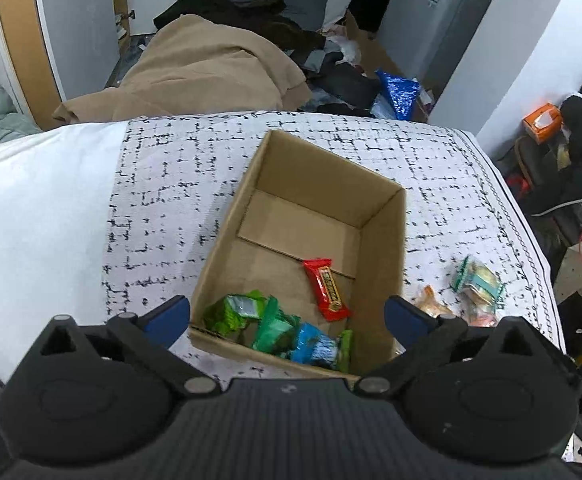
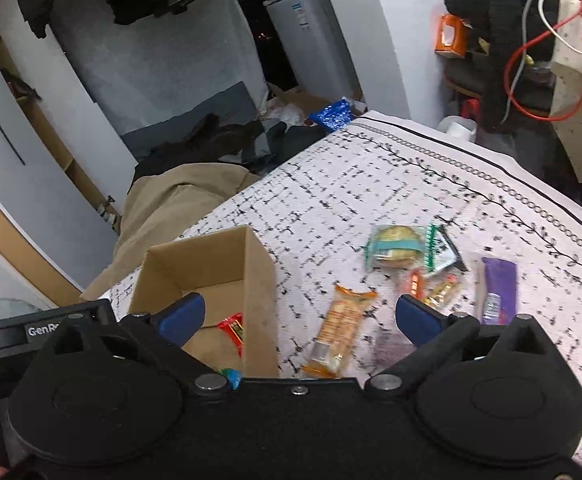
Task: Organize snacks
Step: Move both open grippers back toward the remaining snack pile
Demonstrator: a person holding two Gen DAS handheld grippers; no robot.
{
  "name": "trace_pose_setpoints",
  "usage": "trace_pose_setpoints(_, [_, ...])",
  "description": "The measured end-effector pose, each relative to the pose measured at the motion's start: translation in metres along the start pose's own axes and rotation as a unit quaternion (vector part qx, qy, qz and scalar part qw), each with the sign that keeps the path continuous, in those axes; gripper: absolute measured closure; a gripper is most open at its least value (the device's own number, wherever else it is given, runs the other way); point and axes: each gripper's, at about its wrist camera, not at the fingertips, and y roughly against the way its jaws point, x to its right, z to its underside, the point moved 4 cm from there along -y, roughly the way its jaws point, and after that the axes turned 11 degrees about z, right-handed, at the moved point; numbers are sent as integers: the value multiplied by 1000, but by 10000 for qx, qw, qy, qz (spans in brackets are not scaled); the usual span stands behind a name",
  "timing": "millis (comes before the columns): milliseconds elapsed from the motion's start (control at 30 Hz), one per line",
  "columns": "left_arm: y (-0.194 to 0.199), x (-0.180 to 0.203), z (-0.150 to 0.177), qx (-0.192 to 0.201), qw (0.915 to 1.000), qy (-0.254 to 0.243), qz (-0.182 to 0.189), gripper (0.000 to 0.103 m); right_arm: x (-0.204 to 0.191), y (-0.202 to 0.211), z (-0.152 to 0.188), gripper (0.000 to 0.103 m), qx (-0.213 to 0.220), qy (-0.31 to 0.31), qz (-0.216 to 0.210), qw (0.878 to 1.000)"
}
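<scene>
Snacks lie in two groups on a bed covered with a white, black-flecked bedspread (image 1: 195, 184): some inside an open cardboard box (image 1: 383, 240), the rest loose on the cloth at the box's 3 o'clock side.

Only the left wrist view looks into the whole box. It holds one red snack bar (image 1: 327, 289) near the middle of the floor, and at the 6 o'clock end a cluster of green packets (image 1: 247, 316), at least three, with one blue packet (image 1: 315, 347) among them. The right wrist view shows just a corner of the red bar (image 2: 233, 330) and a scrap of blue.

Only the right wrist view shows the loose pile fully: one orange wafer pack (image 2: 341, 330) nearest the box, one clear pack of round biscuits with a teal band (image 2: 397, 249), one purple packet (image 2: 498, 290) at the far 3 o'clock side, and two small orange-and-yellow wrappers (image 2: 431, 290) between them, blurred.

The left hand-held gripper (image 1: 289, 316) hangs over the box's near end with jaws spread wide and nothing between them. The right hand-held gripper (image 2: 299, 316) is equally wide open and empty, above the box's wall and the wafer pack.
</scene>
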Motion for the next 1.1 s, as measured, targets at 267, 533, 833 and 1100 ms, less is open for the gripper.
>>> trace_pose_setpoints(267, [6, 18, 11, 25, 9998, -132, 123, 0, 22, 11, 5, 0, 57, 0, 300, 9995])
trace_pose_setpoints(533, [5, 38, 25, -140, 9990, -317, 291, 0, 48, 19, 9, 0, 101, 13, 466, 9989])
trace_pose_setpoints(833, [4, 61, 42, -239, 9978, -453, 431, 0, 78, 23, 14, 0, 8, -30, 620, 9981])
trace_pose_setpoints(1100, [-5, 76, 56, -443, 9969, -519, 400, 0, 100, 21, 20, 2, -170, -168, 589, 9980])
